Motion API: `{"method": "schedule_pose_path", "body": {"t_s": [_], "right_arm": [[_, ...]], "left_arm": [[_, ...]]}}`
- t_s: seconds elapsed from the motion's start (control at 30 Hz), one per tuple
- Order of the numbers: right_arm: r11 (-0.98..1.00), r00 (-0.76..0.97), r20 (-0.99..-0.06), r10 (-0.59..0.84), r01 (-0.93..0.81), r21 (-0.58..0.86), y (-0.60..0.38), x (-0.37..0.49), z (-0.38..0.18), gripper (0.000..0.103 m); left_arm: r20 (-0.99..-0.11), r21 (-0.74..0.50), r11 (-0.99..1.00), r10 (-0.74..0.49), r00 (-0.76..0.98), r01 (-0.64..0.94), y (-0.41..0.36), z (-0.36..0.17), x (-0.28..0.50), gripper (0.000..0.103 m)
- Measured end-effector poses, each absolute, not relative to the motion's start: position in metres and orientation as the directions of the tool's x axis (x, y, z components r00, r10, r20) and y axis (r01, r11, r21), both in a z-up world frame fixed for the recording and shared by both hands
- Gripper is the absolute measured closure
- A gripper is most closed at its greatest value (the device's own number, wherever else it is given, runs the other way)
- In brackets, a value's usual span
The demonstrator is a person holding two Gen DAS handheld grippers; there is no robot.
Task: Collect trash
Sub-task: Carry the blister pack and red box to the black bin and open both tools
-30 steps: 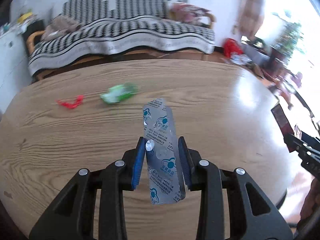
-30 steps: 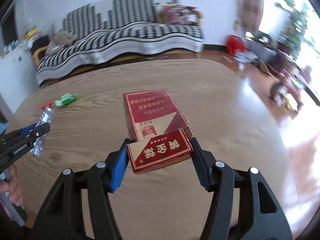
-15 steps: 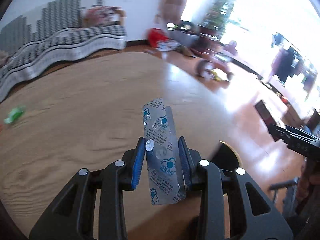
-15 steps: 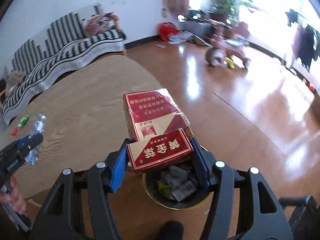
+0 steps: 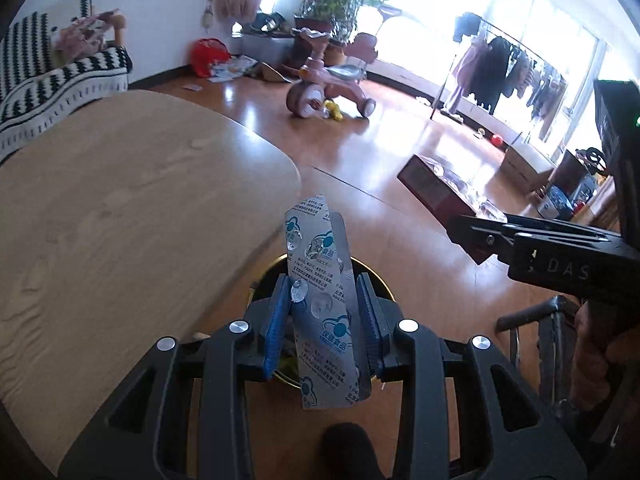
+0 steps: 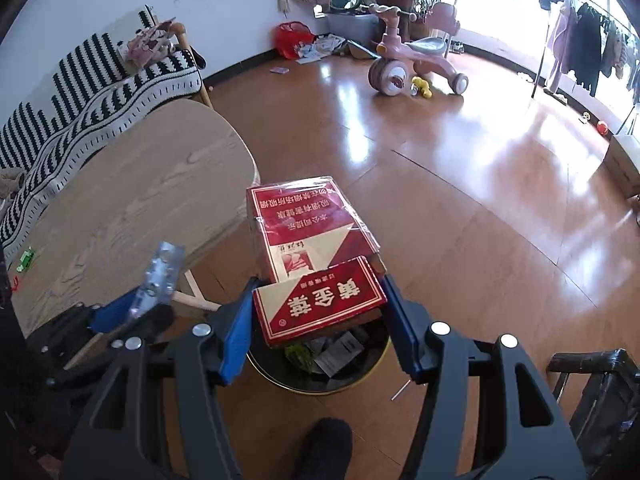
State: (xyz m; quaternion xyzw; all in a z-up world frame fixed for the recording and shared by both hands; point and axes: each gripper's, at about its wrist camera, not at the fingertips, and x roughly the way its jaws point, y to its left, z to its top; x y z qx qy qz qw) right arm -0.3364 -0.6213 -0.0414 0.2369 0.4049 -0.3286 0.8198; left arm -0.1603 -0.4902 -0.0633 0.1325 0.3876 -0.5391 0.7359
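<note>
Two grippers hang side by side over the round, gold-rimmed black trash bin (image 6: 320,364) on the floor, just right of the wooden table (image 6: 132,200). Left gripper (image 5: 324,320) pinches a silver foil blister strip (image 5: 320,280) upright between narrow jaws; right gripper (image 6: 318,320) clamps a red cardboard cigarette box (image 6: 312,240) across its width. Both tilt downward, presumably so a release drops each piece into the bin. Small green and red scraps (image 6: 24,260) lie on the table's far left.
</note>
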Motion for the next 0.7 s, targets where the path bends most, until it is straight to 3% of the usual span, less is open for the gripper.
{"method": "schedule_pose_path", "body": {"t_s": [0.53,0.6,0.63,0.7], "right_arm": [[0.667,0.459,-0.824,-0.333,0.732,0.138,-0.626,-0.333,-0.043,0.043],[0.668,0.459,-0.823,-0.335,0.732,0.136,-0.625,-0.332,-0.043,0.037],[0.668,0.459,-0.821,-0.339,0.732,0.133,-0.625,-0.333,-0.043,0.031],[0.669,0.466,-0.815,-0.345,0.731,0.135,-0.625,-0.335,-0.042,0.031]], "left_arm": [[-0.732,-0.241,0.371,-0.676,0.083,0.897,-0.507,-0.079,-0.156,0.068],[-0.73,-0.251,0.377,-0.678,0.081,0.891,-0.507,-0.08,-0.154,0.056],[-0.726,-0.263,0.376,-0.684,0.075,0.888,-0.507,-0.08,-0.153,0.04],[-0.712,-0.272,0.381,-0.698,0.082,0.884,-0.505,-0.079,-0.153,0.035]]}}
